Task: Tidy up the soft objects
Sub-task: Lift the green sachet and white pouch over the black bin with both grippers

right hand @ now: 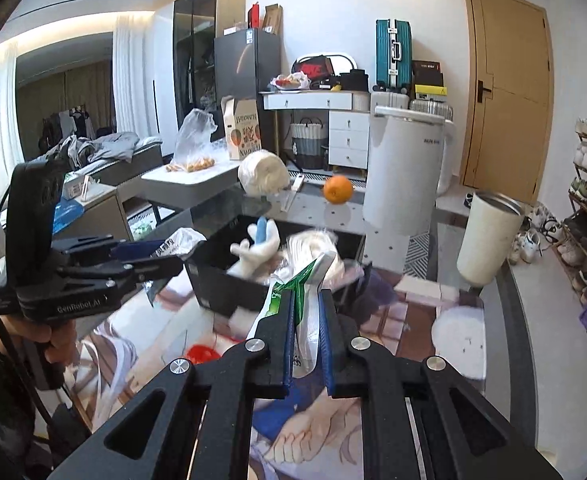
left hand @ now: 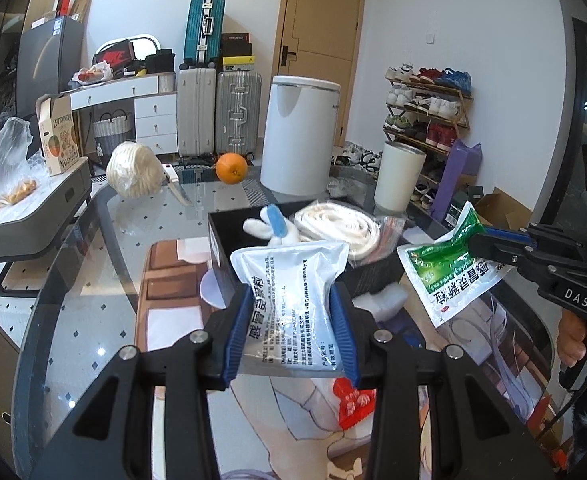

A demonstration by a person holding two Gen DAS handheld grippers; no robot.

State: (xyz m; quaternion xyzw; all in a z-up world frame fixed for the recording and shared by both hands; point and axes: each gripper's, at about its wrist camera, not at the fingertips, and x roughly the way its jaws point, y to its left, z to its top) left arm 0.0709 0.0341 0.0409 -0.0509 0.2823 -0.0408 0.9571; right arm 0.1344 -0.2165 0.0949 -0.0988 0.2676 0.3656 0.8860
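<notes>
Both grippers loaded: left gripper [left hand: 289, 332] pinches a white pouch [left hand: 293, 296], right gripper [right hand: 307, 336] pinches a green-and-white sachet [left hand: 447, 268]. Both are held above the table, just short of the black box [left hand: 221, 256] containing plush toy [left hand: 271, 230].

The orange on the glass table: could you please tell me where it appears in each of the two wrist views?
Left wrist view: the orange sits upper centre, between the white yarn ball and the white appliance.
Right wrist view: the orange sits right of centre, just left of the same white appliance.
Shared landmark: the black box lies nearer the camera than the orange in both.
</notes>
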